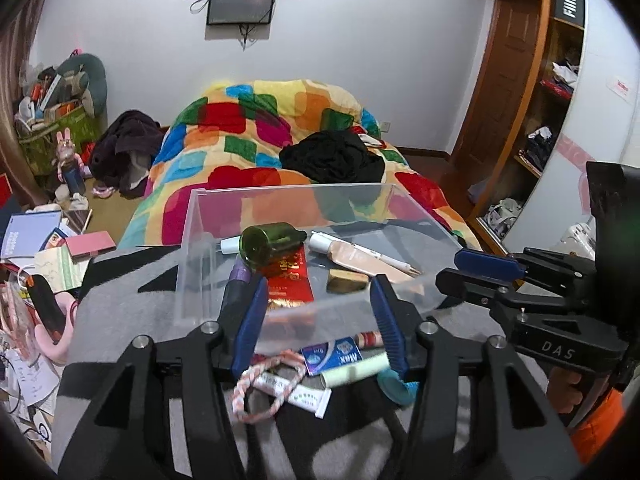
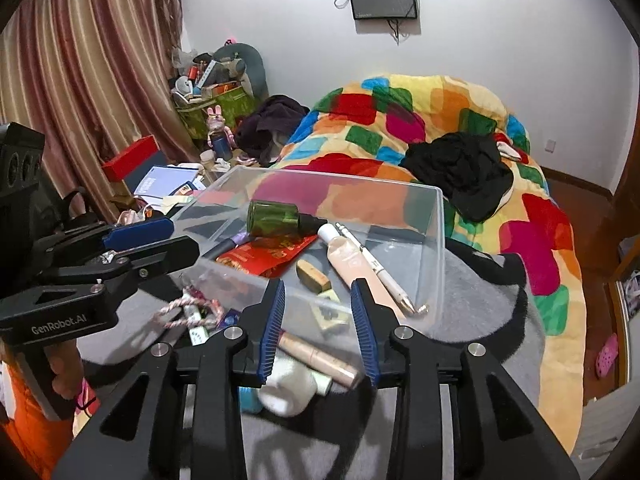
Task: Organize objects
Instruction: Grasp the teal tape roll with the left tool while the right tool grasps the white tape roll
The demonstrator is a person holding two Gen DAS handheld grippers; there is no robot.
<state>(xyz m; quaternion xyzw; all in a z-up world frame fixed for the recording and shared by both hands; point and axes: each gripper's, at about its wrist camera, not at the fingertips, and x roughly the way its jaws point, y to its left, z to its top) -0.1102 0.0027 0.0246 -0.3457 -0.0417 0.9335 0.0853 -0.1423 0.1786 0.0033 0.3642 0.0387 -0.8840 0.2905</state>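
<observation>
Both grippers empty rn, jaws apart w/ nothing pinched: left gripper [image 1: 316,320] wider, right gripper [image 2: 318,328] narrower. Clear bin [image 2: 440,216] sits just ahead on the grey blanket [image 2: 480,312], already holding the green bottle [image 2: 276,218], a pen [image 2: 376,268] & a red packet [image 2: 268,258]. Loose stuff lies near side of the bin, under the jaws. Right one's prob closest to the pink tube [image 2: 320,358], whose long axis runs crosswise to its fingers, so I'd guess a wrist roll's needed. Rope [image 1: 264,384] is nearer the left.
</observation>
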